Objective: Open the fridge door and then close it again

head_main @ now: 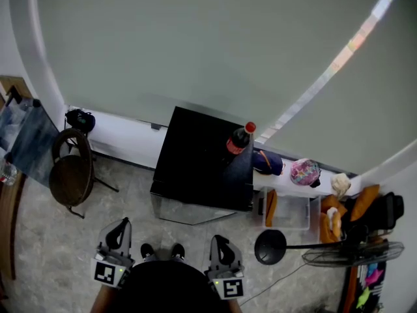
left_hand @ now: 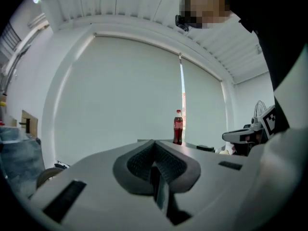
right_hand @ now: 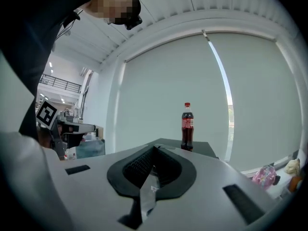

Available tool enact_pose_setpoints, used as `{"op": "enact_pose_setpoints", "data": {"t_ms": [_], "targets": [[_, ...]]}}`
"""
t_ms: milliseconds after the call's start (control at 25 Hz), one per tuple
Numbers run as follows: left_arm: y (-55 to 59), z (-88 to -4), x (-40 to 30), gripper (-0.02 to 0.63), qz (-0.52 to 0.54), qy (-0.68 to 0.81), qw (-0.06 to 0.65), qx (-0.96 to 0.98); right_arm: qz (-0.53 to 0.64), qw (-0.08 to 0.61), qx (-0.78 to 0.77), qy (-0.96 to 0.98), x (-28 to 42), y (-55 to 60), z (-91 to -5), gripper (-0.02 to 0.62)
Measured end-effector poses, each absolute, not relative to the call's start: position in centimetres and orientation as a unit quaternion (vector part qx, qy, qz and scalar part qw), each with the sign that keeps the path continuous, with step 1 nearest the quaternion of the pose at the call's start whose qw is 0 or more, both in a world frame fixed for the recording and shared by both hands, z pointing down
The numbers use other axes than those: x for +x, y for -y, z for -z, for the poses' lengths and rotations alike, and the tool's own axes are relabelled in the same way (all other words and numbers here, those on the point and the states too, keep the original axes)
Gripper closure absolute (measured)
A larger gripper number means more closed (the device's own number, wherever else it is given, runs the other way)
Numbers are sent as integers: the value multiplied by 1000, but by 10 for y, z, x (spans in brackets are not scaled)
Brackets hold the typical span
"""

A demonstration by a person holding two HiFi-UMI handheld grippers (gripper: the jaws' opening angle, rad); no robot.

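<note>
Standing on the tiled floor with its door closed, the black mini fridge (head_main: 199,158) carried a cola bottle (head_main: 238,139) upright on its top, near the back right corner. The left gripper (head_main: 120,230) and the right gripper (head_main: 220,246) were held level in front of the fridge, well apart from its door, each with jaws pressed together and nothing between them. A round wooden chair (head_main: 70,175) stood to the fridge's left; a clear plastic box (head_main: 290,212) and a floor fan (head_main: 345,253) sat to its right.
</note>
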State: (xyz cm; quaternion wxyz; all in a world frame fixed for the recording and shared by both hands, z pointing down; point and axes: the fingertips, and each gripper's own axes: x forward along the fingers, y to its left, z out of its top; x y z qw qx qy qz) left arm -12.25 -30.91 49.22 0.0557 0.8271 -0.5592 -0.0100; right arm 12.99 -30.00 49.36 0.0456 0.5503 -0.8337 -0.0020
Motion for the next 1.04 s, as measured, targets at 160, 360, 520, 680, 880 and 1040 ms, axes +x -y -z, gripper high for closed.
{"op": "enact_pose_setpoints", "data": {"t_ms": [160, 360, 520, 680, 880, 1040], "targets": [[306, -490, -123, 600, 12, 561, 53, 826, 8, 37, 554, 832, 132, 300, -489, 584], [305, -490, -120, 600, 0, 563, 43, 825, 11, 30, 552, 834, 130, 300, -487, 584], [304, -488, -115, 600, -9, 560, 26, 828, 10, 29, 551, 834, 132, 296, -489, 584], [301, -489, -113, 598, -9, 562, 31, 827, 20, 30, 552, 833, 138, 293, -487, 584], [300, -490, -112, 598, -10, 561, 32, 827, 22, 30, 554, 832, 140, 291, -485, 584], [300, -490, -110, 600, -6, 566, 30, 824, 28, 29, 550, 834, 141, 291, -482, 584]]}}
